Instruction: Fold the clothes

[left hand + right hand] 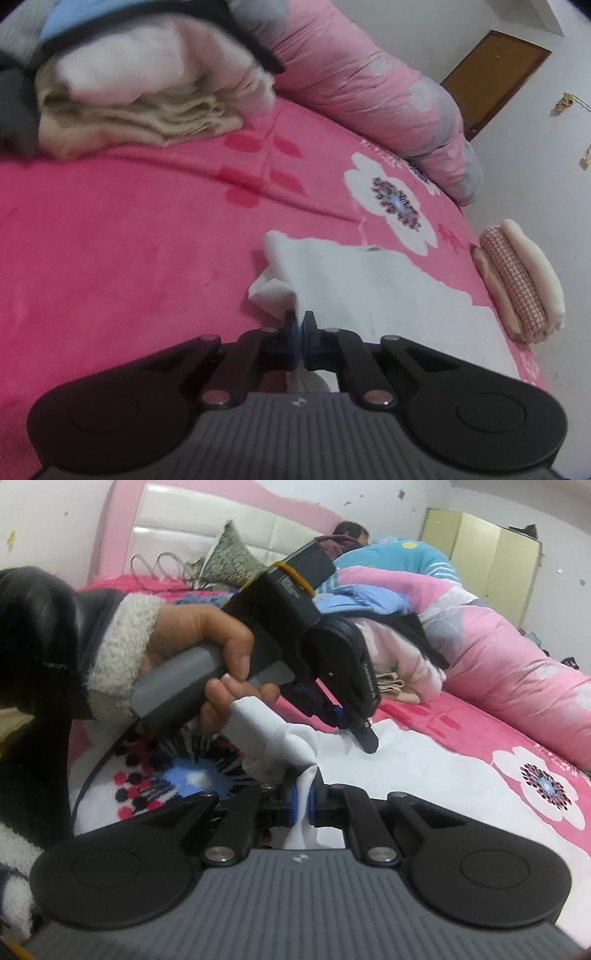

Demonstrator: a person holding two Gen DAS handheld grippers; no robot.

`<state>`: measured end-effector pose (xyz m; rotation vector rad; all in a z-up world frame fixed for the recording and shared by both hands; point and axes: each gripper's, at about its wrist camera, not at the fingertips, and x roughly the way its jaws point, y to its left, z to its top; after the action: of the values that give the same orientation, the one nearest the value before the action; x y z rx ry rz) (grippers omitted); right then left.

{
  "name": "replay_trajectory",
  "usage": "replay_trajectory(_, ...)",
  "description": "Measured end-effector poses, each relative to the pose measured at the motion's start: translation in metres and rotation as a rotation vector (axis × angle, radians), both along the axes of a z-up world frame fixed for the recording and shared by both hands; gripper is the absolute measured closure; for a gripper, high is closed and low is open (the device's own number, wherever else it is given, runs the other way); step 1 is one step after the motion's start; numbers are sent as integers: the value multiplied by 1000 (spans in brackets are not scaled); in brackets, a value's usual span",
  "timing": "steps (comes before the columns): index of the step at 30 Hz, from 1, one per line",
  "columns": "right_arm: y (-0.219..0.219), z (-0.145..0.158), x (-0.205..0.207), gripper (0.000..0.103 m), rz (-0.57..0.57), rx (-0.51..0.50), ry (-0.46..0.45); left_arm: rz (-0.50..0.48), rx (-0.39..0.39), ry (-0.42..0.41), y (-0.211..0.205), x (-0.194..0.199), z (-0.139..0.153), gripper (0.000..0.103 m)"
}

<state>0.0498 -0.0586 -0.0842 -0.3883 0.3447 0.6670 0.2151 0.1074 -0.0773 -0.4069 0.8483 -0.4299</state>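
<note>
Pink fleece bedspread (129, 240) with big white flowers fills both views, and I'll take the white garment (369, 288) lying on it as my landmark. Beyond the garment, toward the head of the bed, a rolled pink quilt (369, 92) runs along the far side, and a loose pile of clothes (140, 92) sits near its end. Off the garment's far edge, at the border of the bed, lies a small stack of already folded pieces (524, 284), one of them checked.

My left gripper (300, 325) has its jaws clamped together on a bunched edge of the white garment; I can see cloth pinched between the blue pads and a tuft coming out behind them. My right gripper (303, 794) is likewise closed on a gathered fold of the same garment, white fabric squeezed between its pads. In the right wrist view, the person's hand (207, 653) carries the left gripper just above the cloth, close beside my right one.

I judge that I'm at the start of a fold: both corners are secured and the body of the garment lies spread flat ahead. Next I would lift both grips together, keep the edge taut between them, and carry it across the garment so the layers meet evenly without dragging the lower half.
</note>
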Motion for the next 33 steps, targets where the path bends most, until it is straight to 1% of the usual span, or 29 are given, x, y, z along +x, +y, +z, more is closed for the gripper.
replay_trajectory(4,-21,9,-2,99,-42,84,-15,-19,38,-44,-24,-1,31,100)
replay_trajectory(7,-44,15,-6,99,-88,160,-34,-49,94,-79,-59,-2,60,100)
replay_trajectory(11,-91,23,-14,100,-178,290,-61,-121,183,-136,-131,-11,93,100)
replay_trajectory(14,-133,24,-25,100,-259,376,-91,-164,238,-182,-193,-19,111,100)
replay_trajectory(16,-162,24,-33,100,-315,426,-108,-211,261,-208,-236,-26,118,100)
replay_trajectory(18,-189,21,-42,100,-372,468,-119,-270,290,-225,-279,-31,117,100)
replay_trajectory(21,-231,11,-54,100,-465,532,-134,-368,347,-230,-340,-38,103,100)
replay_trajectory(23,-257,0,-60,100,-533,588,-122,-428,394,-209,-372,-42,82,100)
replay_trajectory(25,-281,-17,-63,100,-604,671,-67,-484,439,-178,-399,-44,59,99)
replay_trajectory(27,-299,-35,-65,100,-647,747,-1,-522,462,-118,-410,-41,37,88)
replay_trajectory(28,-306,-45,-65,100,-663,781,37,-532,468,-95,-412,-40,29,76)
replay_trajectory(29,-312,-53,-64,100,-671,815,73,-530,467,-90,-409,-40,27,64)
replay_trajectory(30,-316,-61,-62,100,-677,849,110,-528,467,-85,-406,-41,25,59)
replay_trajectory(31,-320,-66,-60,100,-670,882,133,-526,467,-79,-403,-41,23,50)
replay_trajectory(32,-322,-68,-58,100,-658,901,136,-523,464,-78,-399,-41,24,43)
replay_trajectory(33,-324,-69,-57,99,-644,916,133,-513,454,-88,-391,-43,30,41)
